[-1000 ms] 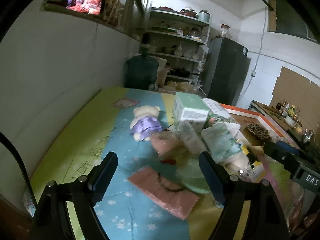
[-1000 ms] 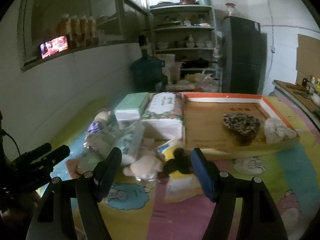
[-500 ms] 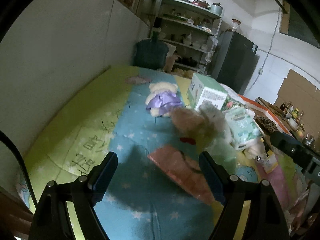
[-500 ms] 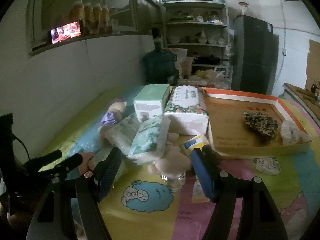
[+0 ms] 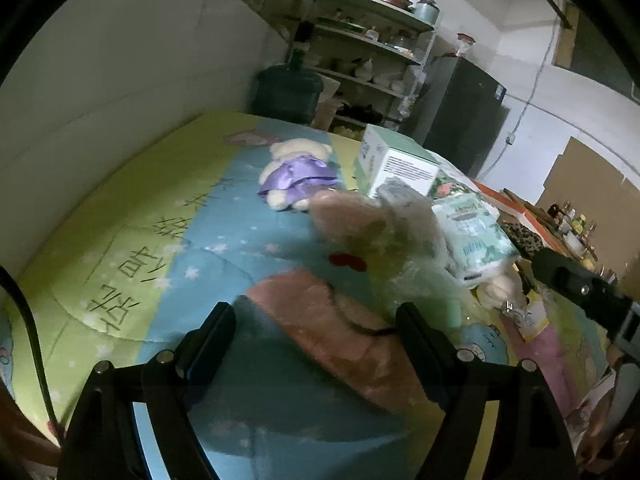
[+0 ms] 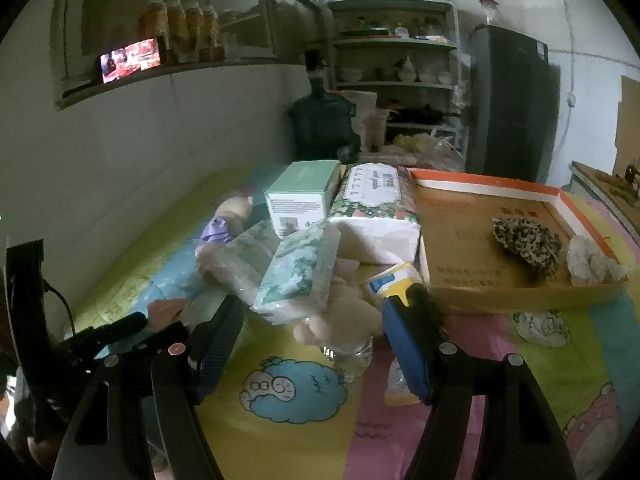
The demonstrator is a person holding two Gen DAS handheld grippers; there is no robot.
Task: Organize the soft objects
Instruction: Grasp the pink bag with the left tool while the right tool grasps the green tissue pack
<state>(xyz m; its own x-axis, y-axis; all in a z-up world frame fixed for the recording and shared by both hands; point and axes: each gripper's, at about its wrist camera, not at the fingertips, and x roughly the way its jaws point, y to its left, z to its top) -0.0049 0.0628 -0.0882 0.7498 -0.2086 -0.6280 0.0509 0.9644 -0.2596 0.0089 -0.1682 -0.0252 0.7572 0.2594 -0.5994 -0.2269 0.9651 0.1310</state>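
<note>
My left gripper point(image 5: 314, 336) is open and low over a flat pink pouch point(image 5: 340, 328), which lies on the mat between its fingers without being pressed. Beyond it are a crinkled clear bag point(image 5: 400, 236) and a teddy in a purple dress point(image 5: 296, 176). My right gripper point(image 6: 314, 340) is open and holds nothing. It faces a leaning tissue pack point(image 6: 300, 272) and a beige plush toy point(image 6: 344, 312). The teddy point(image 6: 224, 220) lies far left, half hidden. A cardboard tray point(image 6: 472, 240) holds a leopard-print piece point(image 6: 524, 240) and a white fluffy piece point(image 6: 592, 260).
A green box point(image 6: 300, 196) and a large tissue pack point(image 6: 376, 208) stand behind the pile. A yellow-blue packet point(image 6: 392, 276) and a small clear glass point(image 6: 354, 356) lie near the right fingers. A wall runs along the left; a water jug point(image 5: 288, 92) and shelves stand behind.
My left gripper has sunk and tipped down toward the pink pouch, which now sits between its fingers. My right gripper has edged a little closer to the pile.
</note>
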